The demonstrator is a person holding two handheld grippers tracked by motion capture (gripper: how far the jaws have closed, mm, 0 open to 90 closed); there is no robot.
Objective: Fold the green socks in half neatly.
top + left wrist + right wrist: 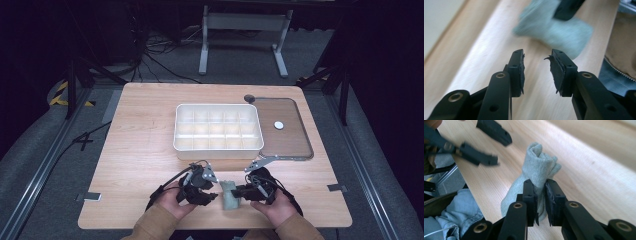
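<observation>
A pale grey-green sock-like cloth (230,194) lies bunched near the table's front edge, between my two grippers. My right gripper (238,191) comes at it from the right and is shut on it. In the right gripper view the jaws (540,183) pinch a fold of the cloth (537,166), whose rolled end stands up above them. My left gripper (215,196) is just left of the cloth and open. In the left gripper view its jaws (536,53) stand apart with nothing between them, and the blurred cloth (566,33) lies beyond.
A white tray (218,148) with several compartments sits mid-table. To its right lies a brown-tinted flat lid (292,142) with a small white disc (278,125) on it. The table's front edge (210,226) is close behind my hands.
</observation>
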